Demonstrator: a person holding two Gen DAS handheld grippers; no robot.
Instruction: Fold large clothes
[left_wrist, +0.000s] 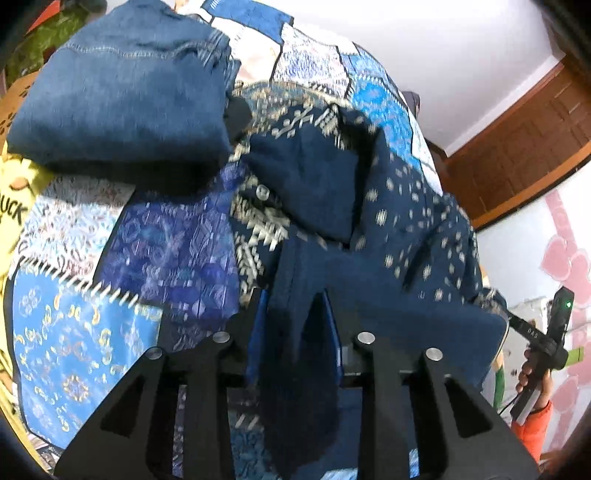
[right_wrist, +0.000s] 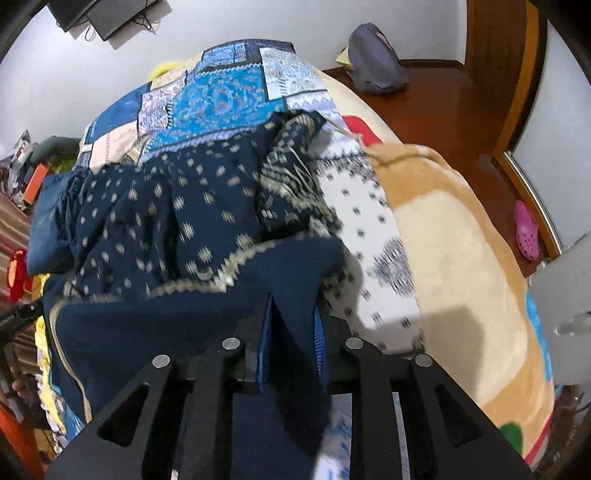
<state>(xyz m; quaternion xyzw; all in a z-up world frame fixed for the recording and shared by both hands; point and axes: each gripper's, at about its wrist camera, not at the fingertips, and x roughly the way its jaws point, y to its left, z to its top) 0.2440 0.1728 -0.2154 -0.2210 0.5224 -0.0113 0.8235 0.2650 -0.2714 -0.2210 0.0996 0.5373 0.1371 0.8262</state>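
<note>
1. Both tongs, left tongs (left_wrist: 295, 314) and right tongs (right_wrist: 293, 317), pinch edges of the navy patterned garment (left_wrist: 388, 229).
2. Its bulk lies ahead, frame centre, on the patchwork bedspread (left_wrist: 74, 332), equally near both.

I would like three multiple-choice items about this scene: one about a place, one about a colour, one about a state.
1. Where do the folded jeans lie?
A. on the patchwork quilt
B. on the wooden floor
C. in a basket

2. What colour is the clog on the floor?
A. green
B. pink
C. black

3. What is the state of the left claw and the right claw?
A. both open and empty
B. only one holds cloth
C. each shut on the dark blue patterned garment

Answers: 1 A, the jeans rest on the quilt. 2 B, it is plainly pink. 3 C, blue cloth sits pinched between the fingers in both wrist views.
</note>
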